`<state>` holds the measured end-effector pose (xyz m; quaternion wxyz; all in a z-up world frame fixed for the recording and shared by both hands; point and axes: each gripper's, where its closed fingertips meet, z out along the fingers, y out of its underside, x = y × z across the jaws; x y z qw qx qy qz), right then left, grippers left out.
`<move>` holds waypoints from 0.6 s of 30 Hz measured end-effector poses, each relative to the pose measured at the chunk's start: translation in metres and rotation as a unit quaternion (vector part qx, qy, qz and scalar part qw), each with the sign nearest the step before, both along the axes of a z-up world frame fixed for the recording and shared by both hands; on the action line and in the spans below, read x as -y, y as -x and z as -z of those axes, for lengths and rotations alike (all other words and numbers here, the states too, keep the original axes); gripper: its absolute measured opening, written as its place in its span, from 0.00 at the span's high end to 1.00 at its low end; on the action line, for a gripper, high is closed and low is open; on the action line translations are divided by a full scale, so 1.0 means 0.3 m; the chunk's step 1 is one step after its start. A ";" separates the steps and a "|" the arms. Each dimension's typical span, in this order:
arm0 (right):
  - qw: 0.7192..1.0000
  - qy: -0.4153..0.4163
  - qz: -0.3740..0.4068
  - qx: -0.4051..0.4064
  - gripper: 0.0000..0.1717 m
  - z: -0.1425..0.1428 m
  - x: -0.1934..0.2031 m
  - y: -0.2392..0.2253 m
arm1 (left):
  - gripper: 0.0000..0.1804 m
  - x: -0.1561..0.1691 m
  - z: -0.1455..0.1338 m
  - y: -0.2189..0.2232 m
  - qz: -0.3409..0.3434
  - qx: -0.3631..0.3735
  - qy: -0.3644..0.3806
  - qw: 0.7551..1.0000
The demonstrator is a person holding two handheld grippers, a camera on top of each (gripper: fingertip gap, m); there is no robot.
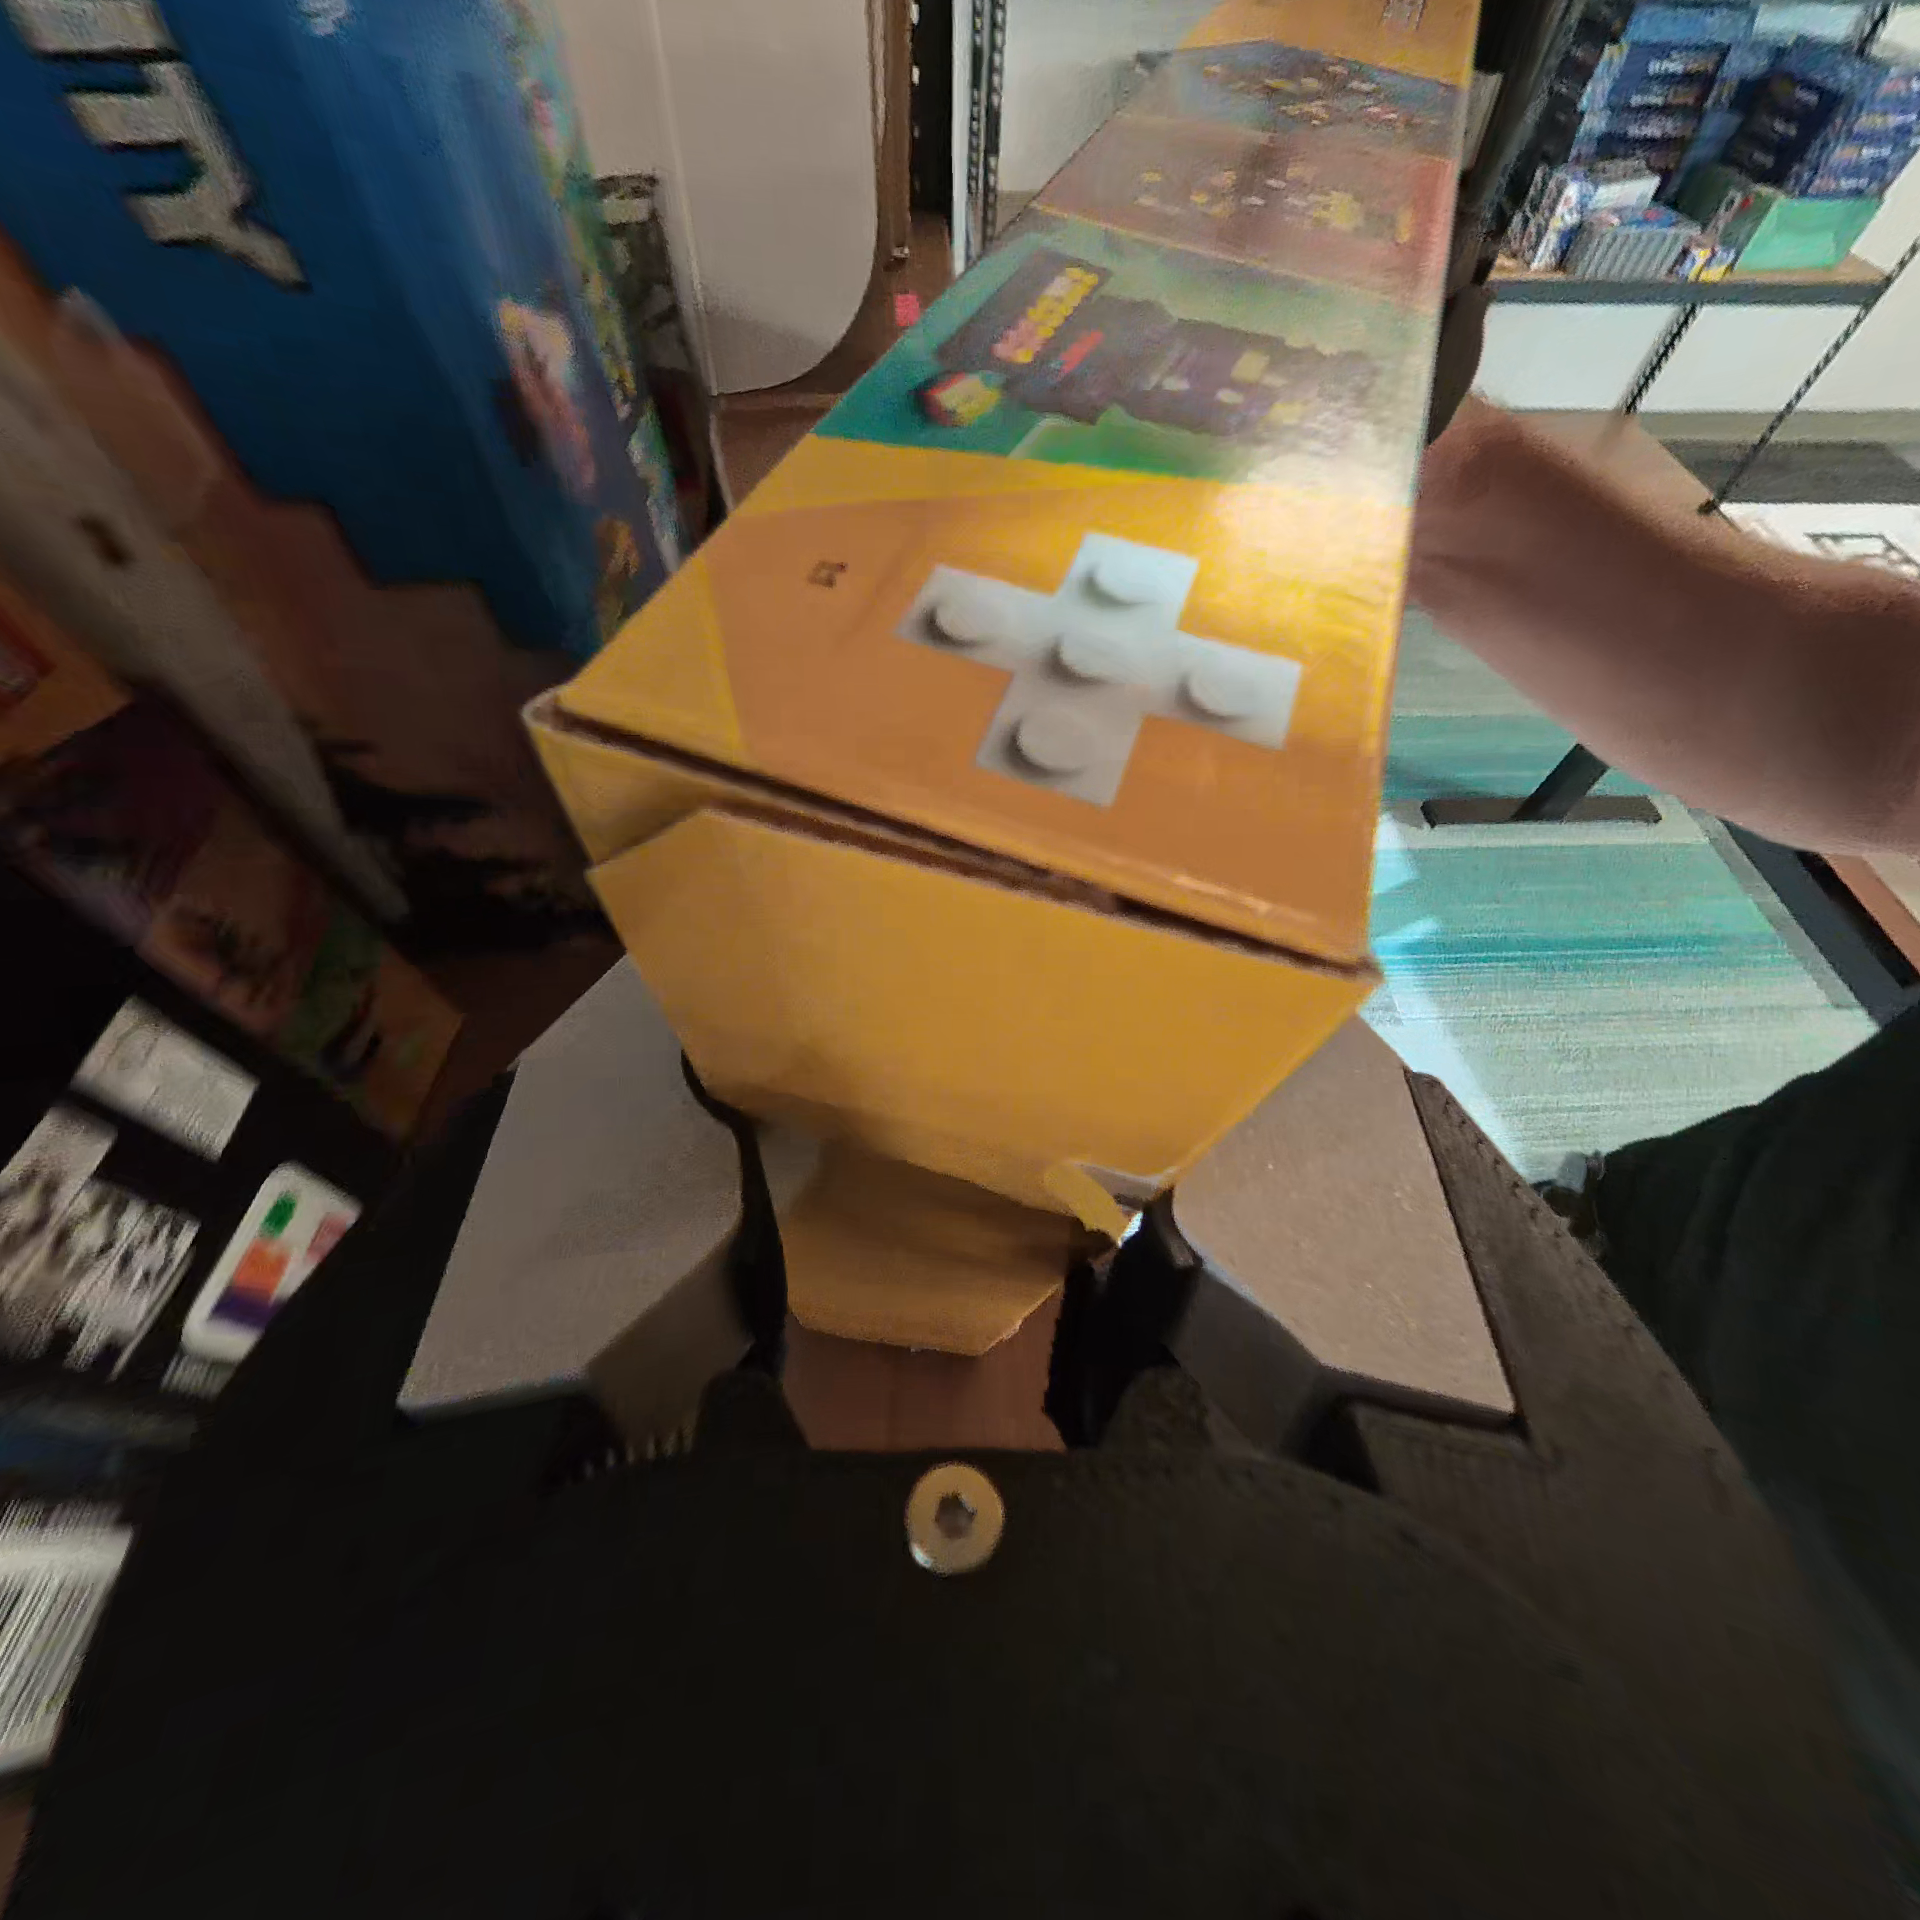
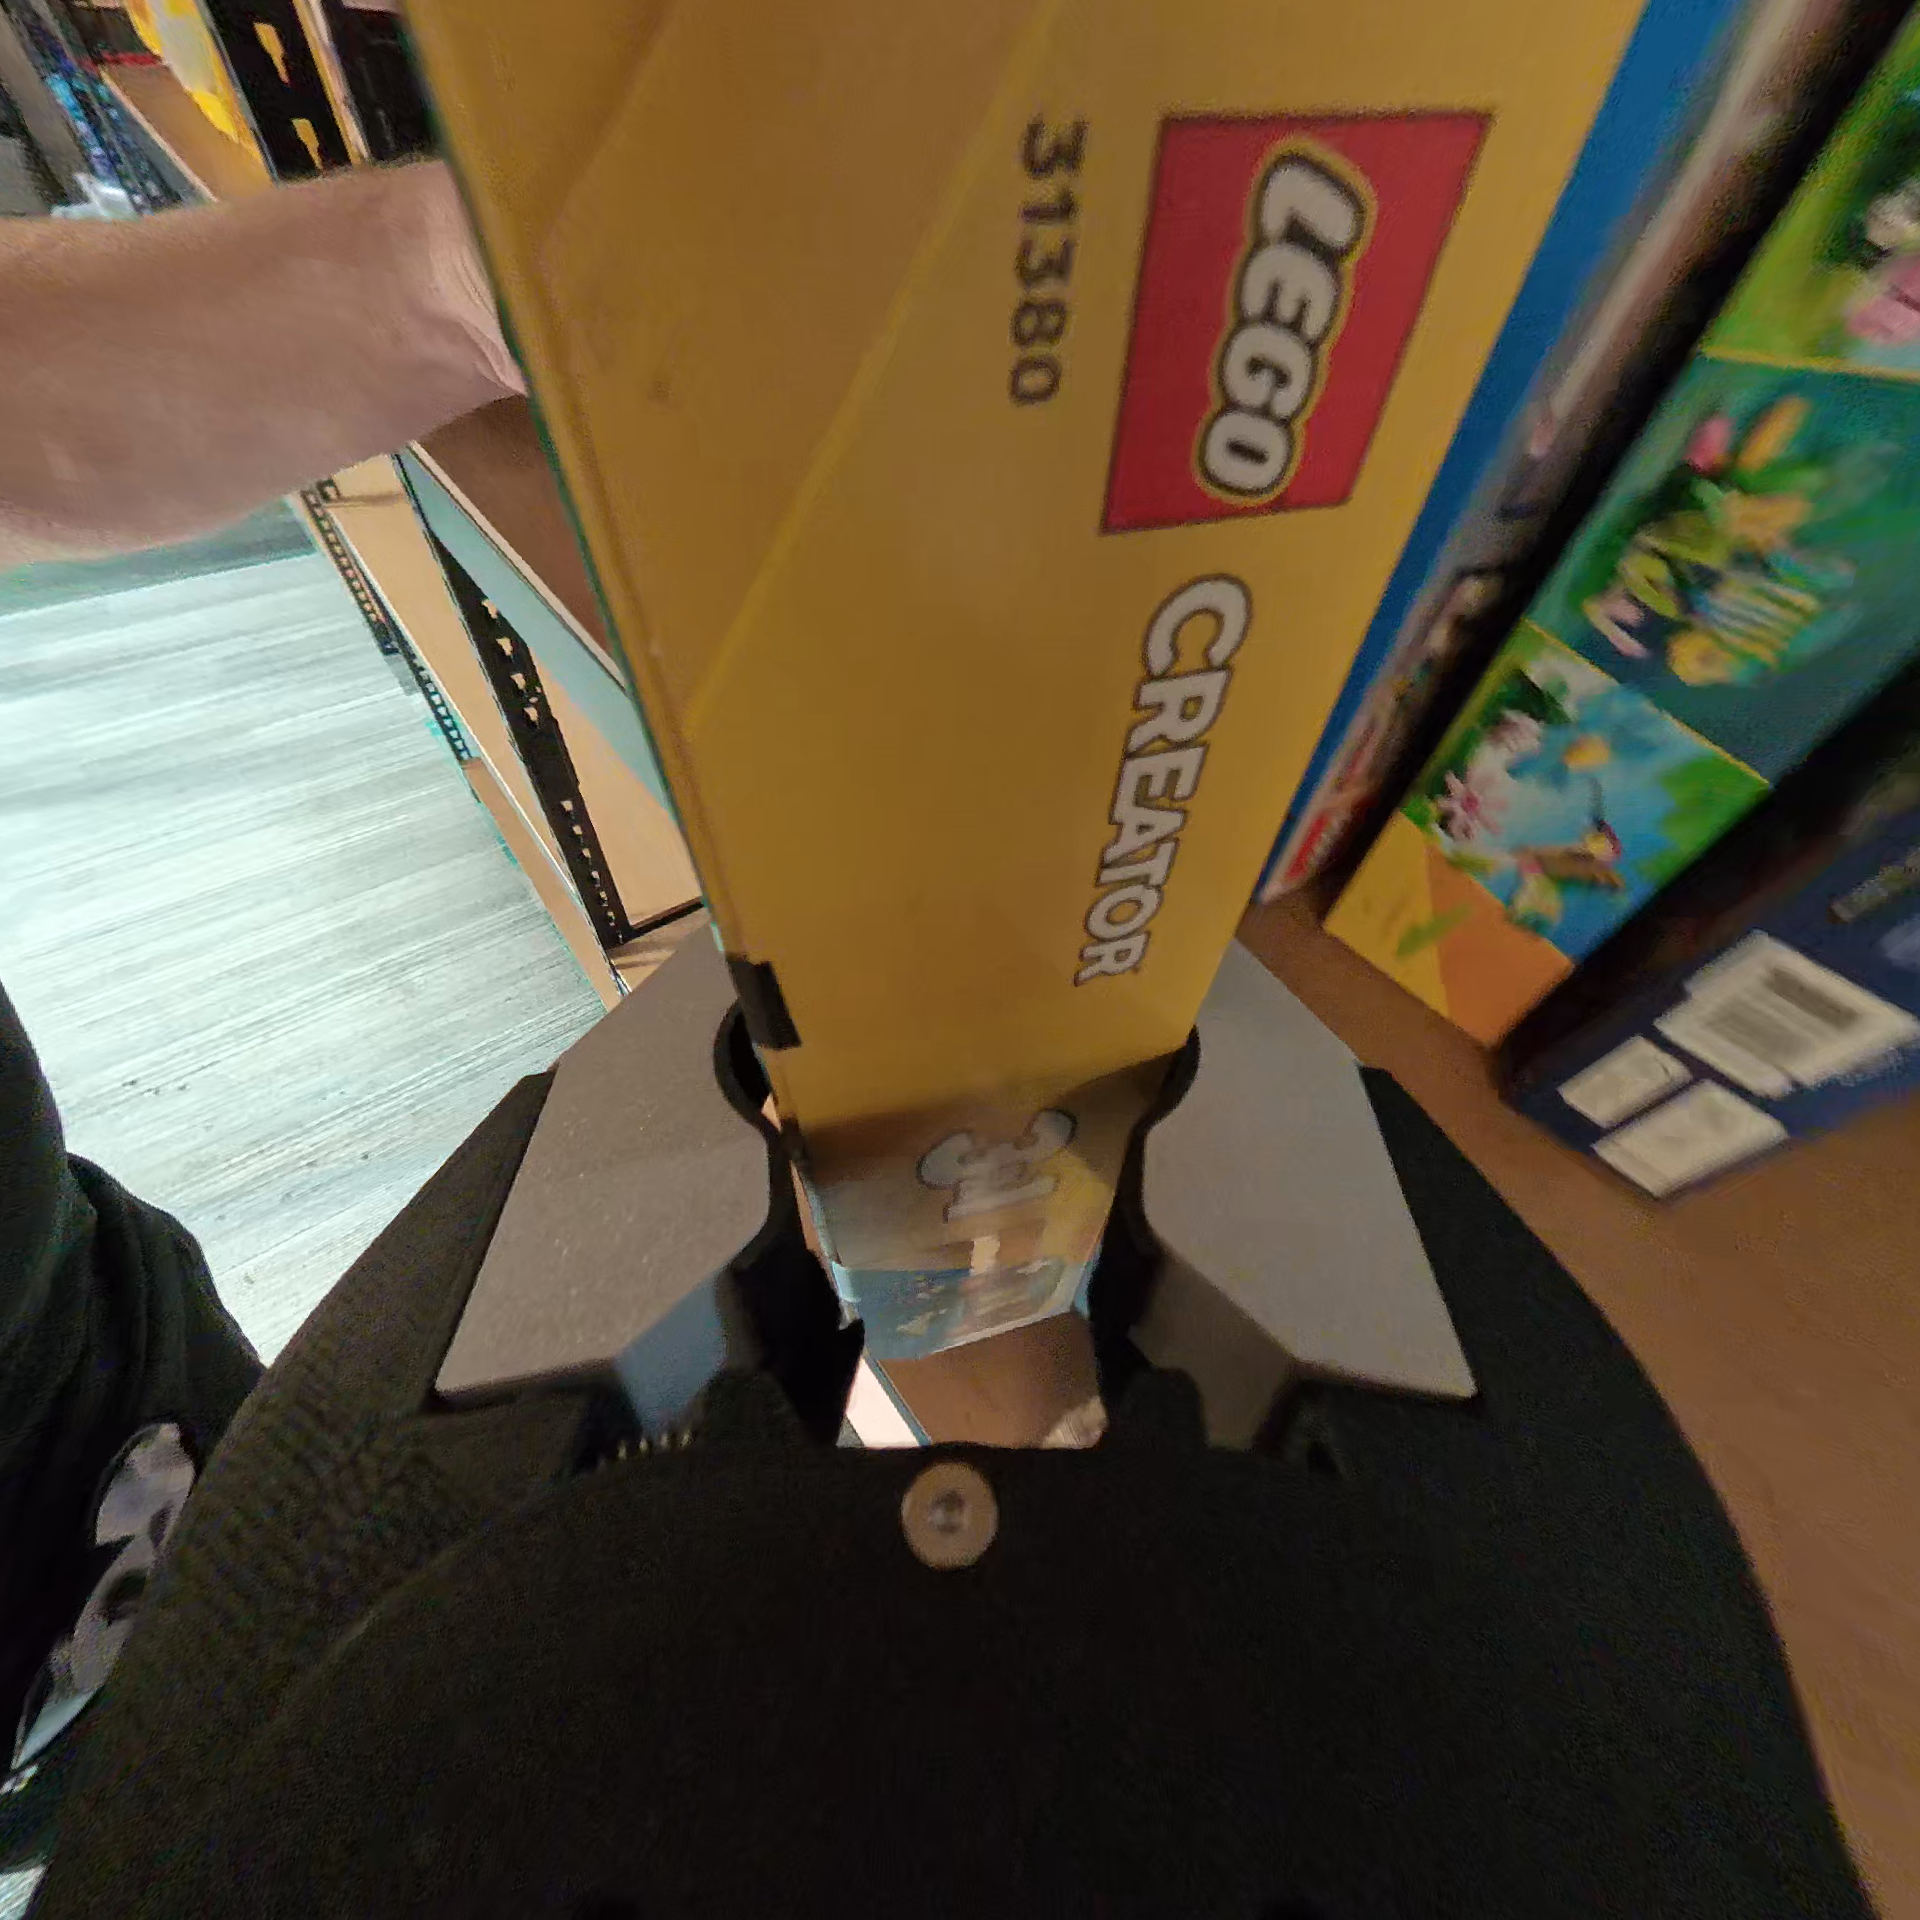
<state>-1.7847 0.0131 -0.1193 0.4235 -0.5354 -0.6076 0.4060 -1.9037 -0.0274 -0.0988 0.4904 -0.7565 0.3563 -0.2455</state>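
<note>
Two grippers clamp one long yellow toy box [image 1: 1039,675] by its opposite ends: the left gripper [image 1: 956,1174] has its jaws against the flap end, the right gripper [image 2: 961,1081] pinches the logo end. It hangs above the wooden shelf [image 2: 1507,1351], beside upright boxes [image 2: 1662,644] near the shelf's front edge.

Colourful toy boxes [image 2: 1683,665] stand on a brown shelf [image 2: 1558,1351], with a grey floor [image 2: 208,831] and more boxes [image 1: 1714,135] far off.
</note>
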 end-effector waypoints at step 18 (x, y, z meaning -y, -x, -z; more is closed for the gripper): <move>0.990 0.021 0.115 -0.082 0.62 -0.044 -0.322 -0.763 | 0.52 -0.438 -0.137 -0.788 0.122 -0.025 -0.068 0.990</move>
